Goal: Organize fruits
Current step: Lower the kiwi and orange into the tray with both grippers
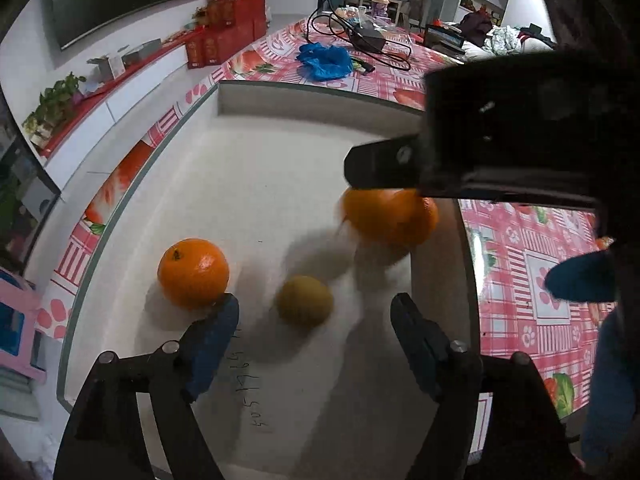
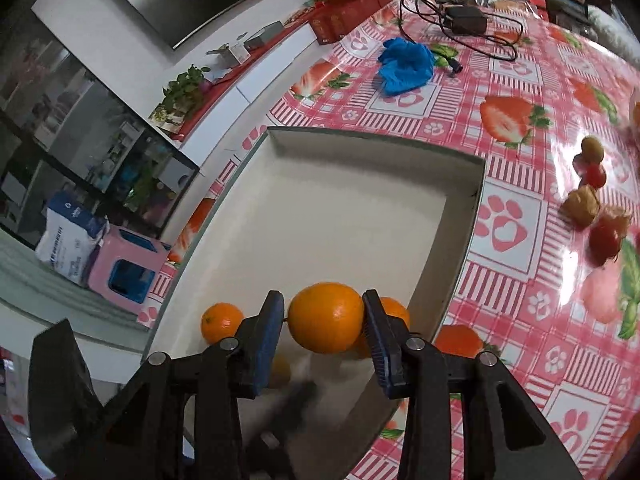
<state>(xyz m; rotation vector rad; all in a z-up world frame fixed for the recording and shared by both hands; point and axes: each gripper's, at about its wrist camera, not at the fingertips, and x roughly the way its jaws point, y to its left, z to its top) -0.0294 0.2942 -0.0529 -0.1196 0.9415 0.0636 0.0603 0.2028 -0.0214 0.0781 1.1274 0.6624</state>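
A shallow white tray (image 1: 280, 104) lies on the strawberry tablecloth. In the left wrist view an orange (image 1: 193, 273) and a small yellow-green fruit (image 1: 305, 300) rest on its floor. My left gripper (image 1: 316, 320) is open and empty just above them. My right gripper (image 2: 325, 320) is shut on a second orange (image 2: 326, 318) and holds it over the tray's near end; that orange shows blurred in the left wrist view (image 1: 390, 216). The resting orange also shows in the right wrist view (image 2: 221, 322), with another orange (image 2: 396, 310) behind the right finger.
Several small fruits, such as a brown one (image 2: 582, 204) and red ones (image 2: 595, 176), lie on the cloth right of the tray. A blue bag (image 2: 406, 65) and a power adapter with cables (image 2: 464, 18) lie beyond it. A pink box (image 2: 124, 276) stands left of the table.
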